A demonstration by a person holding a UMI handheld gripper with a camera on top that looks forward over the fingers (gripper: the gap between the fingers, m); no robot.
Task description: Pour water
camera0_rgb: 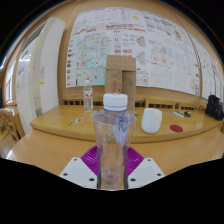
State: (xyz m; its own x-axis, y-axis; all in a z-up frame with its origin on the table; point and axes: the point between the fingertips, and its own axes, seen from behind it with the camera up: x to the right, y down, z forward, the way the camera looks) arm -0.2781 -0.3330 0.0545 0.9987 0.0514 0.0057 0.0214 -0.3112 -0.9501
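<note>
The hand-held gripper (112, 172) is clamped on a clear water bottle (113, 142) with a white cap, its purple pads (92, 158) pressing either side, the bottle upright between the fingers. Beyond it, on the wooden surface (60, 125), a white cup (151, 120) stands to the right, and a small bottle (88, 98), possibly glass, stands farther back beside a cardboard box (121, 73). Posters (130, 40) cover the wall behind.
</note>
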